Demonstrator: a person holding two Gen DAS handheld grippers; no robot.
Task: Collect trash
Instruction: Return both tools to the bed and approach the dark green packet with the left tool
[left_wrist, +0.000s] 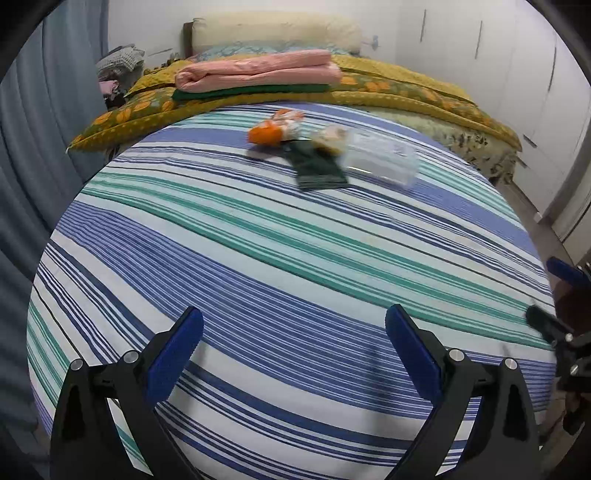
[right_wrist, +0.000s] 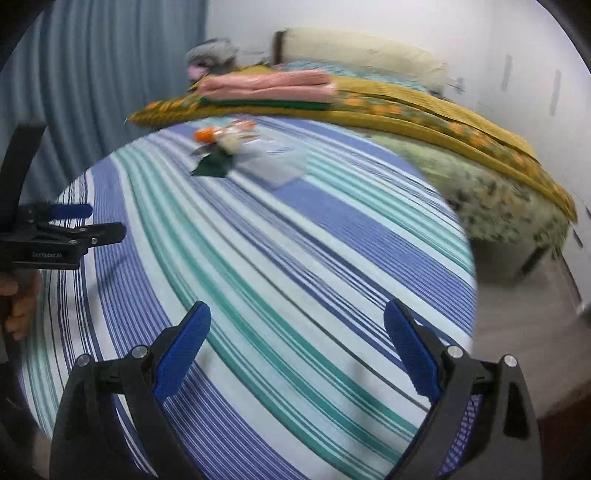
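Note:
A small heap of trash lies far across the striped sheet (left_wrist: 258, 236): an orange wrapper (left_wrist: 265, 134), a dark green packet (left_wrist: 318, 168), a crumpled beige wrapper (left_wrist: 330, 137) and a clear plastic box (left_wrist: 380, 158). The right wrist view shows the same heap: orange wrapper (right_wrist: 205, 134), green packet (right_wrist: 215, 164), clear box (right_wrist: 273, 159). My left gripper (left_wrist: 294, 332) is open and empty, low over the near sheet. My right gripper (right_wrist: 297, 328) is open and empty over the sheet (right_wrist: 258, 258). Each gripper shows at the edge of the other's view: the right gripper (left_wrist: 557, 302) and the left gripper (right_wrist: 92, 221).
Folded pink bedding (left_wrist: 258, 72) on a green cloth rests on a yellow floral quilt (left_wrist: 406, 88) behind the trash. A cream bolster (left_wrist: 277, 33) lies at the headboard. Blue curtains (left_wrist: 33, 110) hang on the left. White wardrobes (left_wrist: 517, 74) and floor (right_wrist: 517, 332) are on the right.

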